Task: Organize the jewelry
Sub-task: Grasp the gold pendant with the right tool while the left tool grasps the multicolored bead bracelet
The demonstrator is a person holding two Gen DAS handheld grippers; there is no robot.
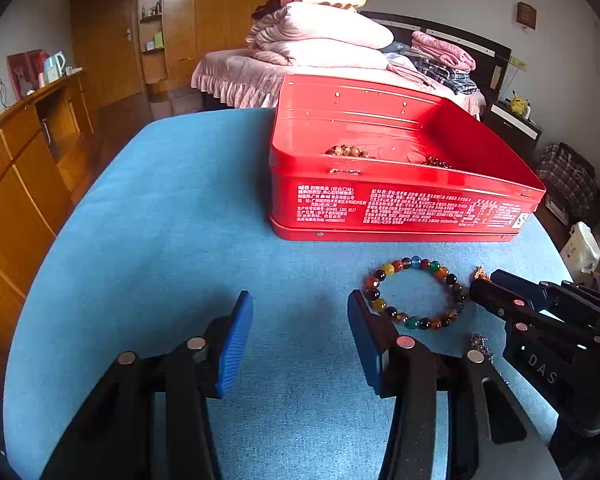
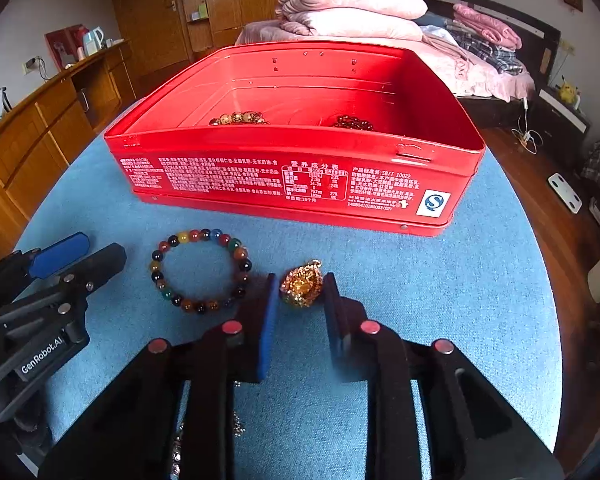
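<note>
An open red tin box stands on the blue table and holds a brown bead bracelet and a dark red bead bracelet. A multicoloured bead bracelet lies in front of the box. A gold pendant lies between the fingertips of my right gripper, whose jaws stand around it with small gaps. A silver chain trails under that gripper. My left gripper is open and empty, its right finger just left of the multicoloured bracelet.
The round table with its blue cloth ends close on all sides. A bed with piled bedding stands behind, and a wooden sideboard is at the left. My right gripper also shows in the left wrist view.
</note>
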